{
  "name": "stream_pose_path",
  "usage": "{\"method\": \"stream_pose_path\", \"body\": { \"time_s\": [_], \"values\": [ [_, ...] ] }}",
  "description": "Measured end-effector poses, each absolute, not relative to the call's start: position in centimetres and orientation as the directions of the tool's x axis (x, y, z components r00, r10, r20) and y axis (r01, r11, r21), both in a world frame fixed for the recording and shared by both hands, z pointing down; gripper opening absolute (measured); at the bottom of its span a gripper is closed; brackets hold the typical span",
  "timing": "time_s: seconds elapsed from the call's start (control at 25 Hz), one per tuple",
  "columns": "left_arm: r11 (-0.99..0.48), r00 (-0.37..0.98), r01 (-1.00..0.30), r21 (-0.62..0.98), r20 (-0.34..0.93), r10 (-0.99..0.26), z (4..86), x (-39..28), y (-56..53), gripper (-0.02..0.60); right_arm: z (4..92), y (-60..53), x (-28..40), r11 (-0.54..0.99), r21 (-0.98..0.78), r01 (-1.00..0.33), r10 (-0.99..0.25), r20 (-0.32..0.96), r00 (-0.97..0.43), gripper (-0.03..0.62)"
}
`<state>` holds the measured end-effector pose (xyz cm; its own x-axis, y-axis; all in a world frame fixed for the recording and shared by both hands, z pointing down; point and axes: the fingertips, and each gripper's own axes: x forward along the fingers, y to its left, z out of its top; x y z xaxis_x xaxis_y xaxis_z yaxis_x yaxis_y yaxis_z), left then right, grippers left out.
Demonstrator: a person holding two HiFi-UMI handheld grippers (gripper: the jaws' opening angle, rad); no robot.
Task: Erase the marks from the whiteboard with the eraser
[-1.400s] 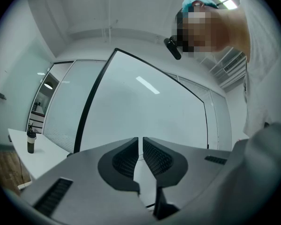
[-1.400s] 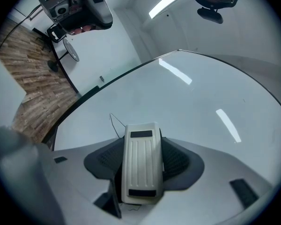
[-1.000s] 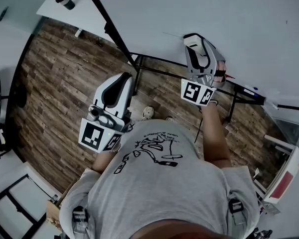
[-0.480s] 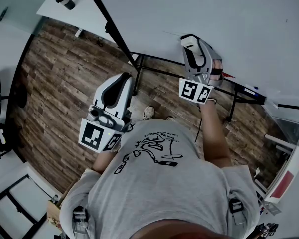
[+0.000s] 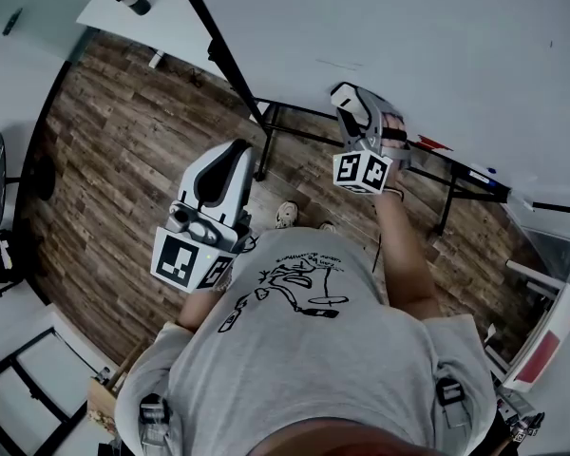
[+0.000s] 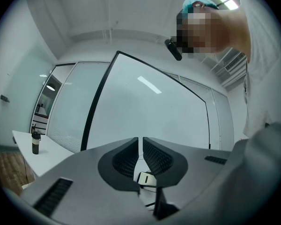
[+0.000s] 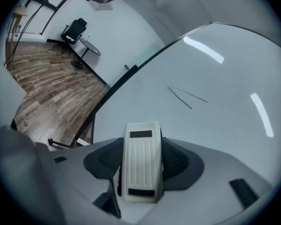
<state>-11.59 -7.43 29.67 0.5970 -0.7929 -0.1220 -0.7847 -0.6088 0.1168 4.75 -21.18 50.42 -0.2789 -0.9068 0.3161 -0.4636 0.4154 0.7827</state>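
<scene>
- The left gripper (image 6: 141,154) has its jaws drawn together with nothing between them.
- The right gripper (image 5: 347,95) clamps the white ribbed eraser (image 7: 141,165) upright between its jaws.
- Just ahead of the eraser's top edge lies the whiteboard (image 7: 234,125); whether they touch is unclear.
- Further up and slightly right of the right gripper, two thin marks (image 7: 186,96) meet in a narrow V.
- Far to the left gripper's left, a dark cup (image 6: 35,142) stands on a white table (image 6: 54,156).

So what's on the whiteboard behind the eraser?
Two thin dark marks forming a V show on the whiteboard beyond the eraser; the patch directly behind it is covered.
</scene>
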Motion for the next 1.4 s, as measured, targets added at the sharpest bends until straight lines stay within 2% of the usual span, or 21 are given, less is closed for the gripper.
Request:
{"method": "stream_pose_path", "body": {
  "time_s": [0.16,0.52,1.4],
  "values": [
    [-0.598,0.588,-0.792,0.119,-0.113,-0.801,29.9,-12.1,-7.4,0.044,51.0,-20.3,4.1,0.442,0.760,-0.476,-0.895,0.339,-0.291,0.258],
    [-0.619,0.609,-0.776,0.121,-0.112,-0.785,29.9,-11.2,-7.8,0.044,46.7,-18.8,4.2,0.398,0.768,-0.502,-0.912,0.272,-0.307,0.258],
    [-0.645,0.629,-0.756,0.109,-0.149,-0.763,28.9,-9.9,-9.5,0.044,27.1,-18.0,6.8,0.116,0.788,-0.605,-0.950,-0.091,-0.300,0.258]
  ]
}}
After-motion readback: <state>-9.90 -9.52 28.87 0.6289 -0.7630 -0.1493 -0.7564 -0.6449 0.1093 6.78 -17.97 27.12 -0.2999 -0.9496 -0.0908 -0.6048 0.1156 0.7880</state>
